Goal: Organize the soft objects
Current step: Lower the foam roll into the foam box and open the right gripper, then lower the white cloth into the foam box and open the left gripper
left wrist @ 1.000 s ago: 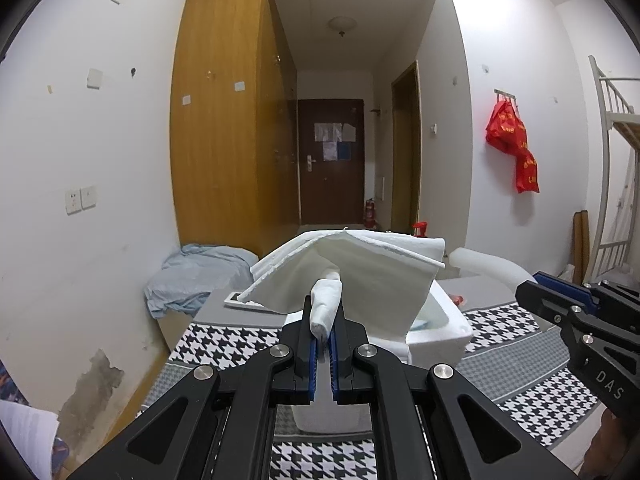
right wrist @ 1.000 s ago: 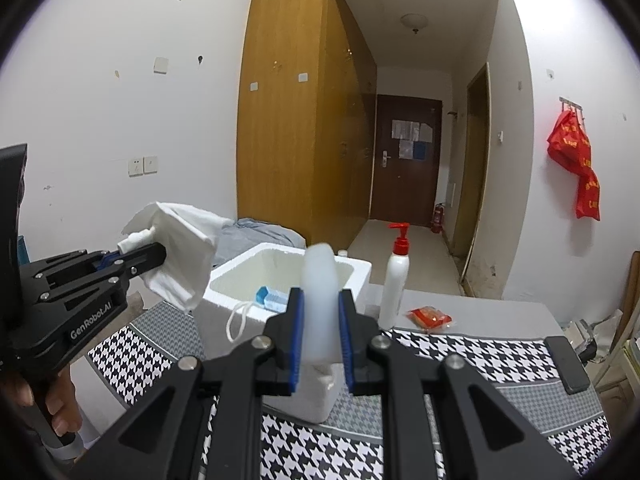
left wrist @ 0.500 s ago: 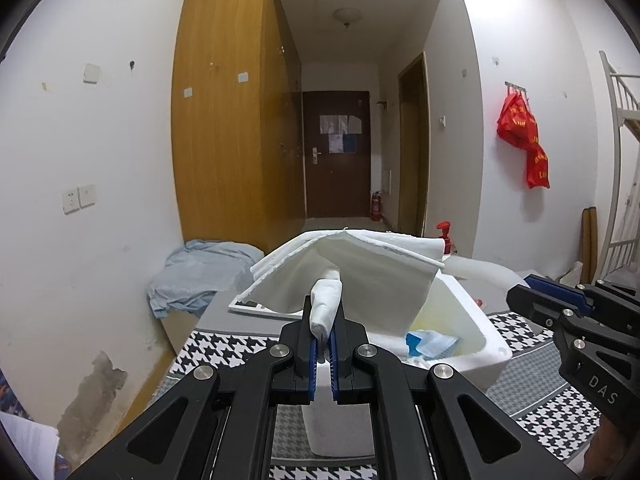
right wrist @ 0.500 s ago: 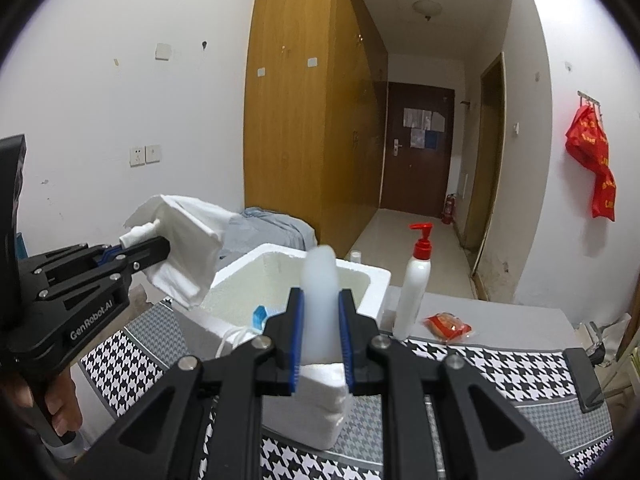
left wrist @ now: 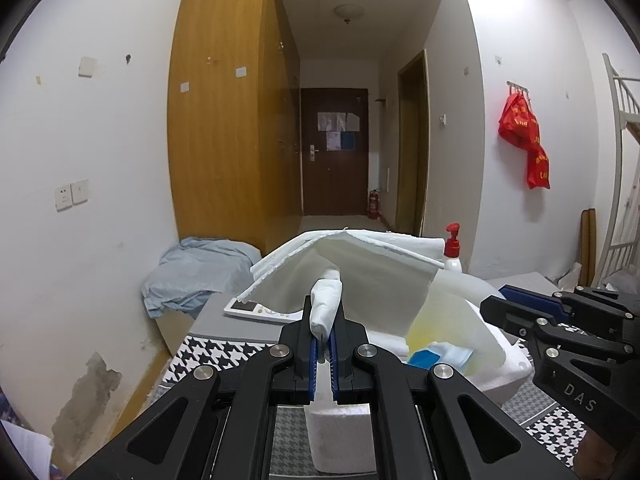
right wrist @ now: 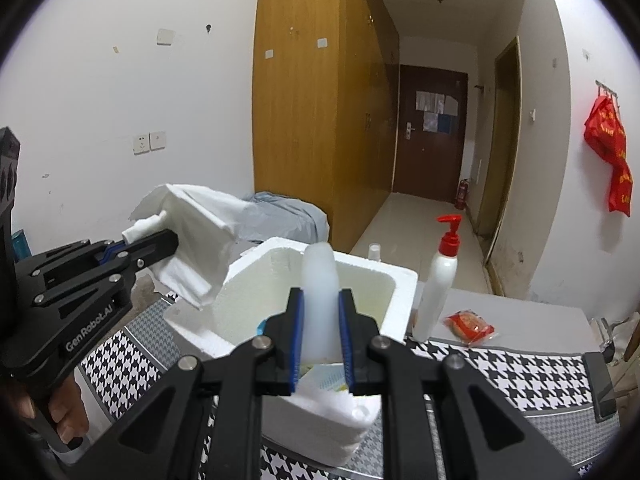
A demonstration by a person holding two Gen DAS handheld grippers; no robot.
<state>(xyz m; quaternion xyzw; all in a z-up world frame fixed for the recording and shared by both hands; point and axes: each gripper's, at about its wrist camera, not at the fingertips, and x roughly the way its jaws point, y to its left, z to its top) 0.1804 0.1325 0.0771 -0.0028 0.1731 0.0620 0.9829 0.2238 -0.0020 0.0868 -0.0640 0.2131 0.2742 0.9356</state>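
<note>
My left gripper (left wrist: 324, 322) is shut on a rolled corner of a folded white towel (left wrist: 360, 276), which hangs in the air over the left rim of an open white foam box (left wrist: 504, 364). In the right wrist view the same towel (right wrist: 200, 232) hangs from the left gripper (right wrist: 154, 240). My right gripper (right wrist: 320, 308) is shut on a pale, rounded soft piece (right wrist: 320, 276) just above the foam box (right wrist: 360, 260). Blue face masks (left wrist: 440, 356) lie inside the box. The right gripper (left wrist: 516, 306) shows at the right of the left view.
The box stands on a houndstooth table cover (right wrist: 500, 368). A white pump bottle (right wrist: 438, 284) and a red packet (right wrist: 470, 324) sit behind it. A dark phone (right wrist: 600, 384) lies at the right, a white remote (left wrist: 260, 311) at the far left. A hand (right wrist: 60, 412) holds the left gripper.
Both grippers have moved closer to the foam box with their loads. The pale piece now stands over the box's opening, and the towel is nearer its left rim.
</note>
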